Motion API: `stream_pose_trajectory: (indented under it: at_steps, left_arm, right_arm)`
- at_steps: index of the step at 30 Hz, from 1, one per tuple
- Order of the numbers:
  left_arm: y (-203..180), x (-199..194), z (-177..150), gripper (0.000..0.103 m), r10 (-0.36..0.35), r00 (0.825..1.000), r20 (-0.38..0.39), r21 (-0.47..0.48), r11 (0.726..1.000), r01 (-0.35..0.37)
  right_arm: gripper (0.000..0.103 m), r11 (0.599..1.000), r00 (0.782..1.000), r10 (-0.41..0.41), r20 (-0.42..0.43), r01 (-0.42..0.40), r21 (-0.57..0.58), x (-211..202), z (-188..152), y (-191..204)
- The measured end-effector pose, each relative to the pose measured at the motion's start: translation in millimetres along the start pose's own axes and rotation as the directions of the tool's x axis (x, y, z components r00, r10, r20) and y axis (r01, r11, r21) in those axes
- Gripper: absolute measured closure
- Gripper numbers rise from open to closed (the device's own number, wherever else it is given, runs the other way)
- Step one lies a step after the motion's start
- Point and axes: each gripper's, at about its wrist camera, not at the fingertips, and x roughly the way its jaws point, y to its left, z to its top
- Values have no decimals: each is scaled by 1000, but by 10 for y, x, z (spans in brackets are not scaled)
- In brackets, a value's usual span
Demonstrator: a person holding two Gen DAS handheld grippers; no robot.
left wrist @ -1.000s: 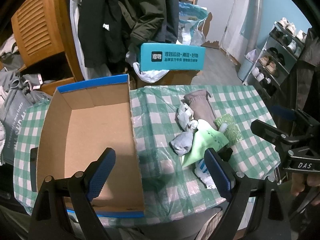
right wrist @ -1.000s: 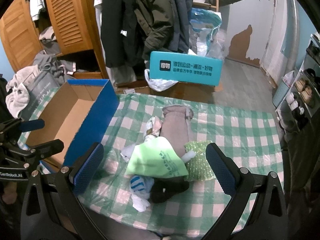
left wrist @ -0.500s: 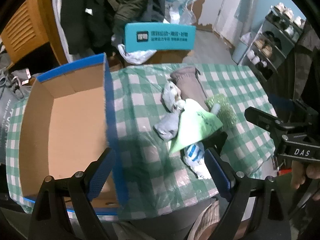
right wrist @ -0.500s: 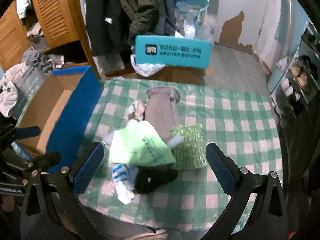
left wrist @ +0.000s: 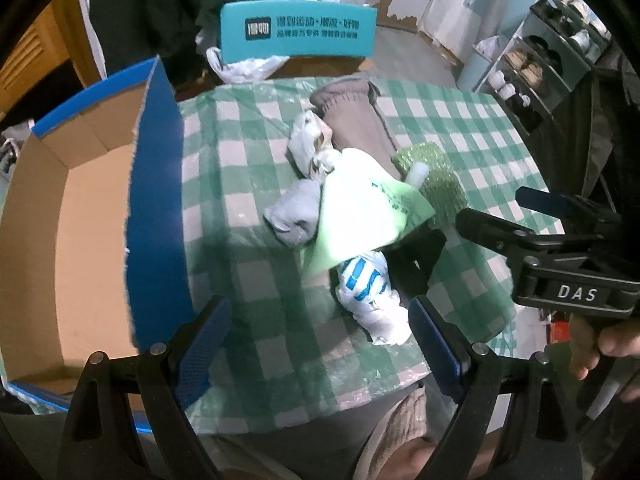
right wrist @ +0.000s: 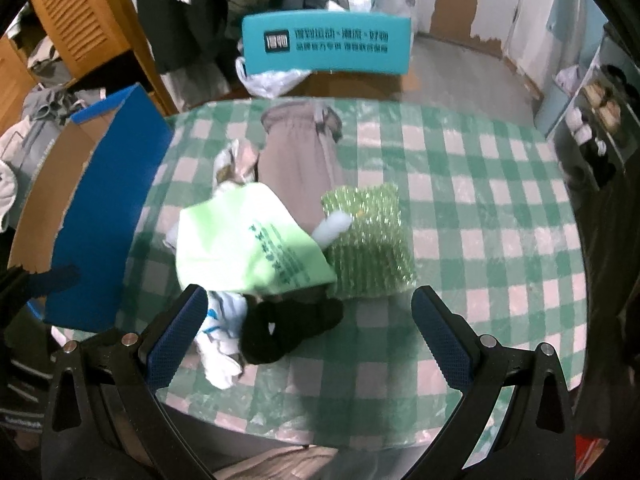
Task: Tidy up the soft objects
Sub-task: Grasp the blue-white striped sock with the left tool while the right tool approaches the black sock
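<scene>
A pile of soft things lies on the green checked tablecloth (left wrist: 248, 160): a light green bag (left wrist: 360, 216) (right wrist: 244, 248), a grey-brown cloth (left wrist: 356, 116) (right wrist: 300, 156), green bubble wrap (right wrist: 368, 240), a grey sock (left wrist: 296, 216), a blue-striped white sock (left wrist: 368, 292) (right wrist: 220, 328) and a black sock (right wrist: 288, 328). An open cardboard box with blue sides (left wrist: 80, 220) (right wrist: 108, 208) stands left of the pile. My left gripper (left wrist: 320, 344) is open and empty, above the table's front edge. My right gripper (right wrist: 308, 344) is open and empty, over the black sock.
A teal box (left wrist: 298, 36) (right wrist: 326, 44) stands behind the table. Hanging coats and a wooden cupboard (right wrist: 80, 28) are at the back left. A shoe rack (left wrist: 552, 48) is on the right. The right gripper's body (left wrist: 560, 256) shows in the left wrist view.
Both grippers have moved forward and down toward the pile, the left one also shifting right, away from the box. Both stay open. The pile has not moved.
</scene>
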Motion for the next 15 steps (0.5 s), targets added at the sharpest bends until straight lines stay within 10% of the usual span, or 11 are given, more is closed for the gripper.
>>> stream_pose_trajectory:
  at_steps: [15]
  left_arm:
    - [-75, 468, -54, 12, 14, 995, -94, -15, 1000, -16]
  right_arm:
    - [2, 999, 990, -50, -130, 48, -18, 505, -65, -6]
